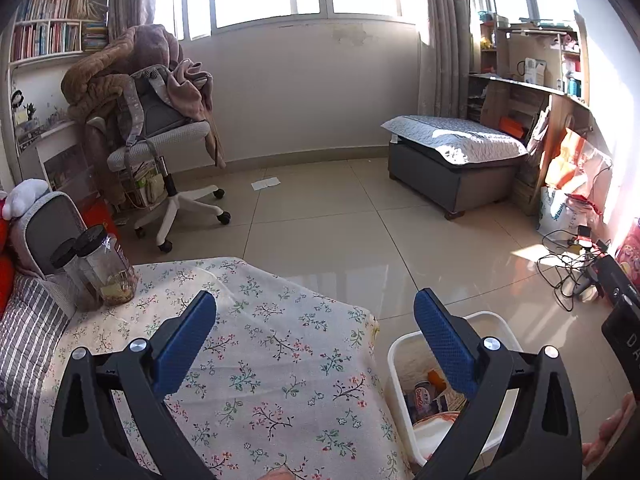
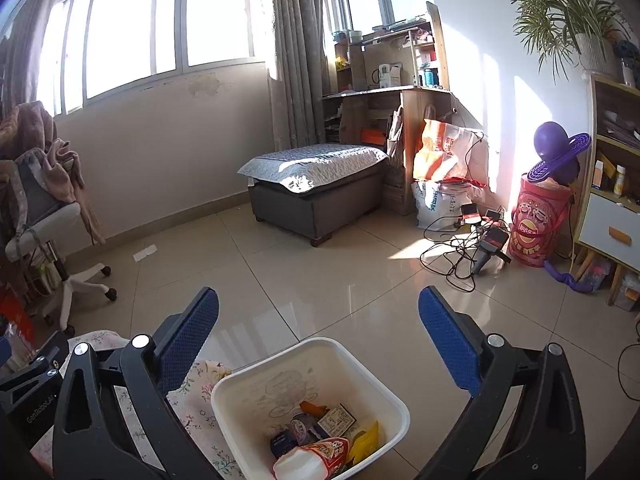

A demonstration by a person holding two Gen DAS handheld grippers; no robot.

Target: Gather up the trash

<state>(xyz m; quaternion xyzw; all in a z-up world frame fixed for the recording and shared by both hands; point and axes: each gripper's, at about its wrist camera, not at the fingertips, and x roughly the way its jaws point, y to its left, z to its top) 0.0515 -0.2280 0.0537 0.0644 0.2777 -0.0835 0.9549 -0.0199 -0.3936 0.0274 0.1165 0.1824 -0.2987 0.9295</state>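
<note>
A white square bin point(image 2: 394, 400) stands on the floor beside the table and holds several wrappers and packets point(image 2: 324, 436). It also shows in the left wrist view point(image 1: 400, 354), low right. My left gripper point(image 1: 316, 320) is open and empty above the floral tablecloth point(image 1: 272, 364). My right gripper point(image 2: 320, 316) is open and empty, above and just behind the bin. A white slip of paper point(image 1: 265, 183) lies on the floor near the far wall; it also shows in the right wrist view point(image 2: 145, 253).
Two dark-lidded jars point(image 1: 106, 268) stand at the table's far left corner. An office chair point(image 1: 160, 148) piled with blankets stands at left. A grey ottoman point(image 2: 316, 184) stands by the far wall. Tangled cables point(image 2: 460, 252) and bags point(image 2: 440, 172) lie at right.
</note>
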